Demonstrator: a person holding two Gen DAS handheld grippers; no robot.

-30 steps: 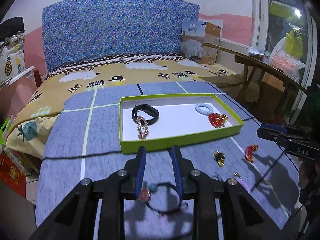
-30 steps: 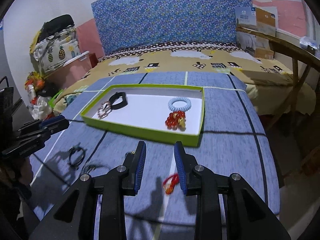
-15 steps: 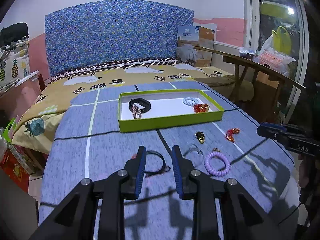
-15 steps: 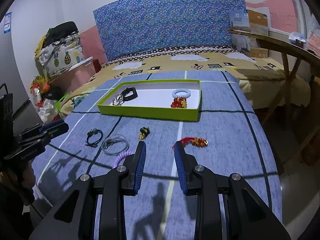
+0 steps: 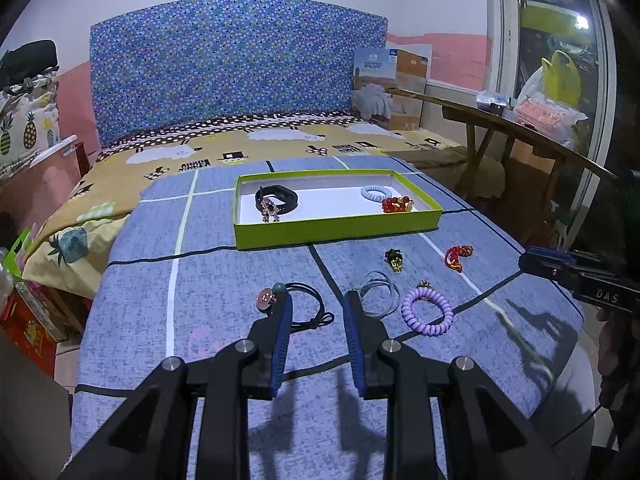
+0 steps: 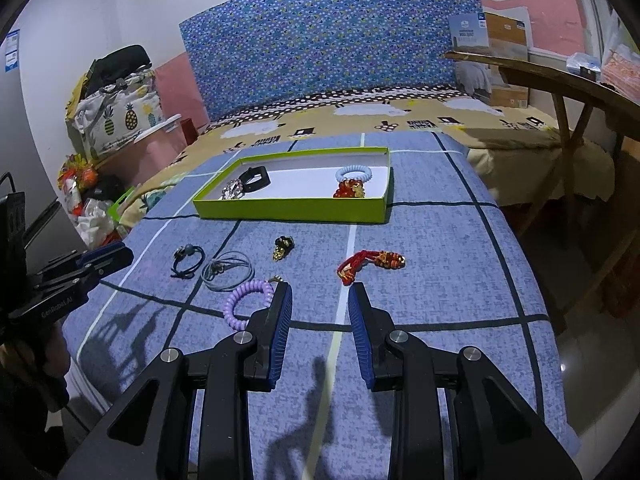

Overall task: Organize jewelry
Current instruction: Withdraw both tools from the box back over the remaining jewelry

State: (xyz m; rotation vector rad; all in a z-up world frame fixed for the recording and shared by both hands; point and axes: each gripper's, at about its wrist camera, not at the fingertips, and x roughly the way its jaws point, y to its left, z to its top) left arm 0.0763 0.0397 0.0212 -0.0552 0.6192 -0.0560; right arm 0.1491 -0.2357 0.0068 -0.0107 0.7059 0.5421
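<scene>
Both grippers hover above the blue checked blanket [image 5: 208, 280] with fingers released and nothing between them: the left gripper [image 5: 318, 300] at lower centre of its view, the right gripper [image 6: 320, 292] likewise in its own. The green tray [image 5: 336, 232] at frame centre holds a black band [image 5: 280, 198], a blue coil [image 5: 376, 192] and red beads [image 5: 397, 205]. Loose on the blanket below the tray lie a black cord bracelet [image 5: 304, 304], a grey loop [image 5: 378, 292], a purple coil [image 5: 427, 312], a dark charm [image 5: 394, 259] and a red tassel [image 5: 457, 257].
</scene>
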